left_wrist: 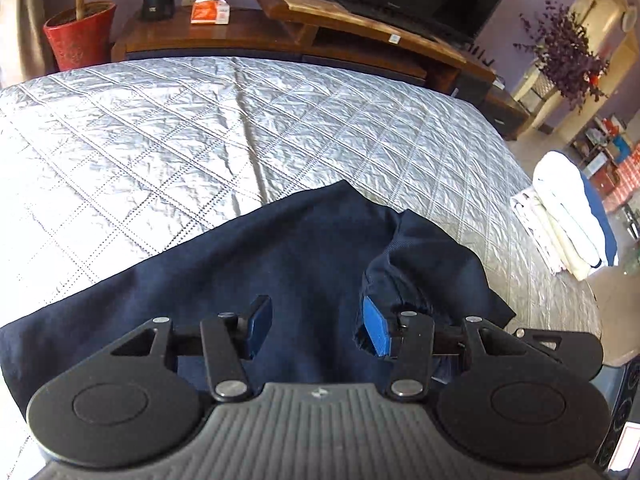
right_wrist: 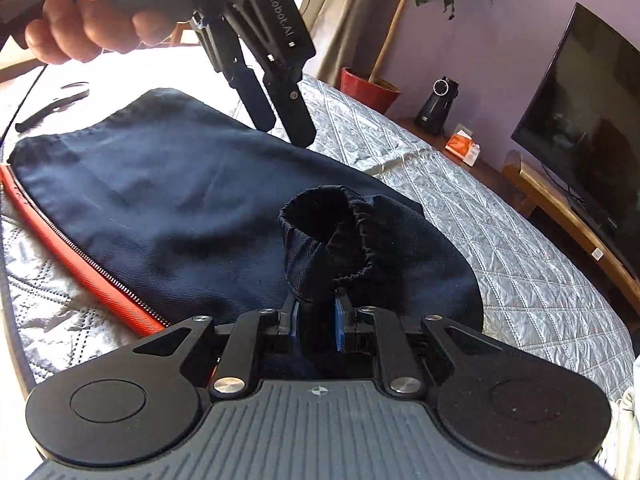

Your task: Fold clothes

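A dark navy jacket (left_wrist: 280,264) lies on the silver quilted bed (left_wrist: 160,120). In the right wrist view the jacket (right_wrist: 168,200) shows an orange zipper edge (right_wrist: 80,264) along its left side. My right gripper (right_wrist: 316,320) is shut on the jacket's sleeve, with the elastic cuff (right_wrist: 336,224) standing up just past the fingers. My left gripper (left_wrist: 316,328) is open and hovers above the jacket; the cuff (left_wrist: 396,256) is by its right finger. The left gripper also shows in the right wrist view (right_wrist: 284,128), held in a hand, empty above the jacket's far edge.
A stack of folded white clothes (left_wrist: 568,224) sits at the bed's right edge. Beyond the bed stand a wooden TV bench (left_wrist: 360,28) with a TV (right_wrist: 592,128), a red plant pot (left_wrist: 80,36), a black device (right_wrist: 436,104) and an orange box (left_wrist: 210,10).
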